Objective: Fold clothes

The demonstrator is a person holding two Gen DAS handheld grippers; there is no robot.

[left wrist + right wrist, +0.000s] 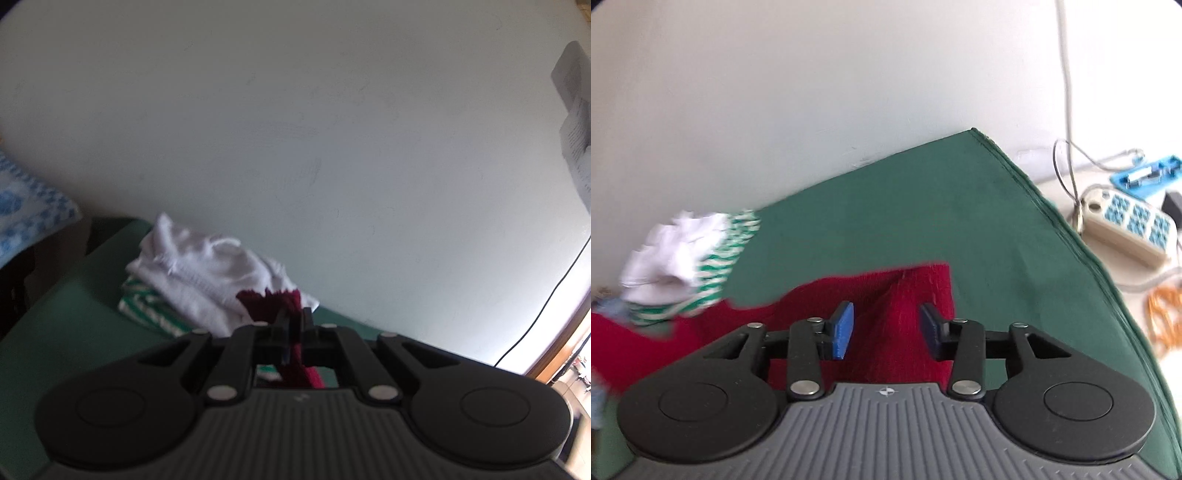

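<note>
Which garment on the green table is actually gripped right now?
The red knit garment, clamped in the left gripper. The white garment and green-striped garment lie stacked, untouched.

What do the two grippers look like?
Both are black, with two round discs at the sides, silver rivets on the linkage bars and a ribbed grey body bearing a tiny cross mark. The right gripper has blue pads on its fingers. The left gripper looks all black; its pads are hidden.
</note>
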